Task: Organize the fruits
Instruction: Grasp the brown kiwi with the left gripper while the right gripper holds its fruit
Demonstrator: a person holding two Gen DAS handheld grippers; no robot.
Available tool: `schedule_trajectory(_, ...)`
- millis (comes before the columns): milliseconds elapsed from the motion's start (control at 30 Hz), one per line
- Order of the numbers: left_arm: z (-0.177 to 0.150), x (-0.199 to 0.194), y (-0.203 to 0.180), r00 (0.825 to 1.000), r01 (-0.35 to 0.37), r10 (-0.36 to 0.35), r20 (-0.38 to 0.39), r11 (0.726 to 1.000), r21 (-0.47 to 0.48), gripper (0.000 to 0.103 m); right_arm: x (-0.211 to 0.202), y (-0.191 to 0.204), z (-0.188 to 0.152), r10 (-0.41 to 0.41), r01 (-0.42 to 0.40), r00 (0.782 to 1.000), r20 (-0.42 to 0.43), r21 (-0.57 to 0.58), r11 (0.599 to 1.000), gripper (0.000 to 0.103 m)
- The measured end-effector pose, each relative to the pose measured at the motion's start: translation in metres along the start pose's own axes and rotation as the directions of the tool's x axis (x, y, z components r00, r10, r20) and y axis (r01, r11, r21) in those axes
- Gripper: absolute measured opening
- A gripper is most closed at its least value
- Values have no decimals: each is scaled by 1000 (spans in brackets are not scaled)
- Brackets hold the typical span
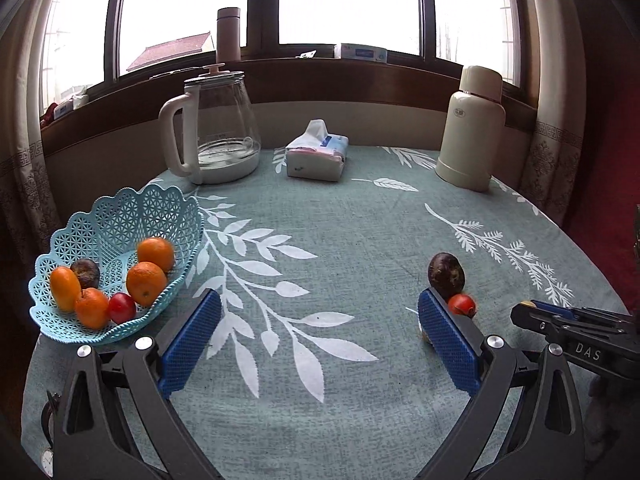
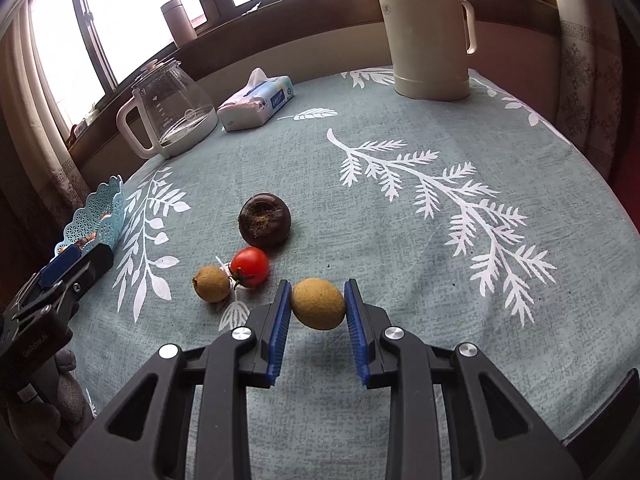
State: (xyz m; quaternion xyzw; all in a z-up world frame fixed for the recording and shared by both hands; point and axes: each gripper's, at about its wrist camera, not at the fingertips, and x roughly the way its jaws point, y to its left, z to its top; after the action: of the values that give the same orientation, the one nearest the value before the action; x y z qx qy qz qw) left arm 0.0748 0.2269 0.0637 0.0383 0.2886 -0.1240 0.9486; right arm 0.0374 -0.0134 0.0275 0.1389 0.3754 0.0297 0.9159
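Two blue pads of the right hand-held gripper [image 2: 318, 307] sit low in the centre of its frame, pressed against the sides of a yellow-brown fruit [image 2: 318, 304]; the fruit's shadow falls on the cloth beneath, so I judge it clamped and perhaps just off the bench [image 2: 400, 240], ready to be carried. Just beyond, left of centre, wait three loose pieces: a second yellow-brown fruit [image 2: 211, 283] touching a cherry tomato [image 2: 250, 266], and a dark round fruit [image 2: 265, 220] a little farther back. At the lower left of the left wrist view, the blue lattice basket [image 1: 100, 216] already holds oranges [image 1: 146, 283], a red fruit and a dark one, which is why I take it as the collecting place. The left hand-held gripper [image 1: 320, 344] hovers with its pads wide apart over bare cloth, gripping nothing. Farther back, a glass kettle [image 1: 218, 128], a tissue pack [image 1: 318, 152] and a cream flask [image 1: 472, 128] stand along the window side, clear of the work.
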Motion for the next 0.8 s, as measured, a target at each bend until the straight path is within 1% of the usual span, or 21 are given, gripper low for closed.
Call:
schedule_trajectory(100, -2, 8, -12, 999, 30, -29, -33, 999, 29, 100, 1, -1, -1, 10, -10, 1000, -2, 7, 1000, 28)
schedule_trajectory(200, -4, 16, -22, 995, 69, -65, -69, 996, 60, 93, 2, -2, -2, 20, -20, 1000, -6, 10, 1000, 28)
schedule_trajectory(300, -8, 24, -32, 989, 105, -95, -114, 991, 83, 81, 3, -3, -2, 29, -29, 1000, -9, 15, 999, 28)
schedule_trajectory(367, -9, 30, -36, 981, 138, -125, -148, 987, 82, 70, 3, -3, -3, 33, -32, 999, -11, 18, 999, 28)
schedule_trajectory(467, -11, 38, -41, 969, 179, -163, -185, 981, 75, 61, 4, -3, -3, 38, -37, 999, -12, 21, 999, 28)
schedule_trajectory(633, -12, 45, -47, 954, 224, -204, -220, 972, 71, 60, 5, -5, -3, 41, -40, 999, -15, 32, 999, 28)
schedule_trajectory(800, -12, 53, -51, 938, 260, -238, -252, 964, 55, 54, 6, -5, -3, 45, -45, 999, -19, 33, 998, 28)
